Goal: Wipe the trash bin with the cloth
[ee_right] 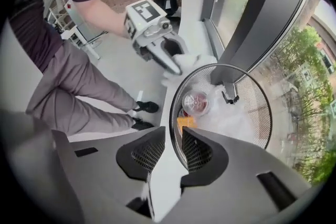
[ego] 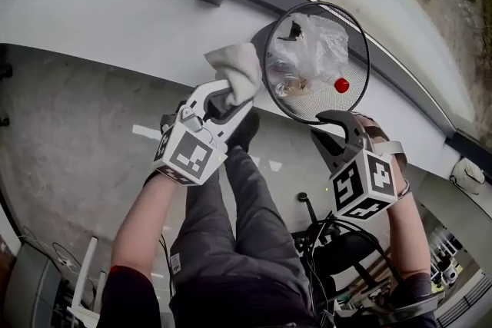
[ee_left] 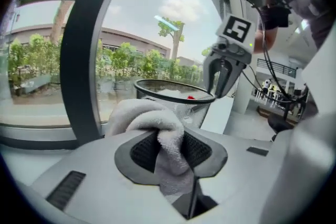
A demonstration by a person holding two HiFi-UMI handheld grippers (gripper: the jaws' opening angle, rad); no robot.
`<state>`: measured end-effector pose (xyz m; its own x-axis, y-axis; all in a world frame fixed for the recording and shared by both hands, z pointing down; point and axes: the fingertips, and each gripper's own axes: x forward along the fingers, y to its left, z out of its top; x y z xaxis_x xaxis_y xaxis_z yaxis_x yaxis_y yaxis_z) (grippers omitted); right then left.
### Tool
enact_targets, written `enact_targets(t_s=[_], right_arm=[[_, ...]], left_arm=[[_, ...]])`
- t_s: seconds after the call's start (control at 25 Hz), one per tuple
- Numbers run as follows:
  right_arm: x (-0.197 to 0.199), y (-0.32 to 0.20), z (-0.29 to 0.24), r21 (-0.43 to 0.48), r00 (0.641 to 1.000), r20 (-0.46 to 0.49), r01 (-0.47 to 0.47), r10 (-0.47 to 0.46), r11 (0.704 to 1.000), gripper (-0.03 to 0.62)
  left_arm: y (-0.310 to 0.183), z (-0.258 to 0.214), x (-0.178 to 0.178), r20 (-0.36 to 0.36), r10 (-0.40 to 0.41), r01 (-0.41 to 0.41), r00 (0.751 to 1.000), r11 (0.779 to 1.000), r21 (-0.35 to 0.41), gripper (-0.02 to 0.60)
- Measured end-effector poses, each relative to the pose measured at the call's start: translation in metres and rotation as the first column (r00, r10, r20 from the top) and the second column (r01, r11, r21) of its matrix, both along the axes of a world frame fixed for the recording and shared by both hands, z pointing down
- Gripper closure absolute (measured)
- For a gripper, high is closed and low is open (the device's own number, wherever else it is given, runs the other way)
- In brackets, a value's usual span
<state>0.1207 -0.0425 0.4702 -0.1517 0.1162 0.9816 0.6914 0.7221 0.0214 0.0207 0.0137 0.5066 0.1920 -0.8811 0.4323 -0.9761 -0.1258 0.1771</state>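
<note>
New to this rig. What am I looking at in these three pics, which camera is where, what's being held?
There is no robot here: a person holds a two-jaw gripper in each hand. The head view looks down from a camera on their head, past their legs. The other two views come from cameras riding on each gripper. The left gripper is clamped on a white cloth. The right gripper is open, its jaws straddling the rim of the wire-mesh trash bin, which stands beside a window. Inside the bin lie crumpled clear plastic and a red cap.
</note>
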Motion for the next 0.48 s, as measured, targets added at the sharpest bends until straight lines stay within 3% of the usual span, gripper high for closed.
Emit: enact_targets(t_s=[0.12, 0.2, 0.28, 0.36, 0.4, 0.48], right_arm=[[0.015, -0.019, 0.003, 0.053, 0.999, -0.036, 0.041, -0.039, 0.998, 0.496], [0.025, -0.025, 0.015, 0.084, 0.993, -0.094, 0.083, -0.075, 0.993, 0.456], [0.027, -0.028, 0.027, 0.121, 0.986, -0.128, 0.122, -0.107, 0.985, 0.456], [0.025, -0.027, 0.035, 0.14, 0.982, -0.145, 0.139, -0.119, 0.98, 0.471], [0.023, -0.026, 0.036, 0.14, 0.983, -0.147, 0.135, -0.114, 0.981, 0.524], [0.018, -0.02, 0.036, 0.128, 0.985, -0.145, 0.109, -0.09, 0.986, 0.528]], left_arm=[[-0.008, -0.004, -0.033, 0.026, -0.049, 0.049, 0.998, 0.999, 0.009, 0.489], [-0.014, -0.001, -0.034, 0.056, -0.028, 0.028, 0.998, 1.0, 0.0, 0.489], [-0.017, 0.002, -0.028, 0.065, 0.002, -0.002, 0.998, 1.0, -0.01, 0.489], [-0.017, 0.004, -0.019, 0.062, 0.027, -0.026, 0.998, 0.999, -0.019, 0.489], [-0.017, 0.005, -0.015, 0.056, 0.038, -0.037, 0.998, 0.999, -0.019, 0.489], [-0.017, 0.005, -0.003, 0.037, 0.058, -0.057, 0.998, 0.998, -0.017, 0.489]])
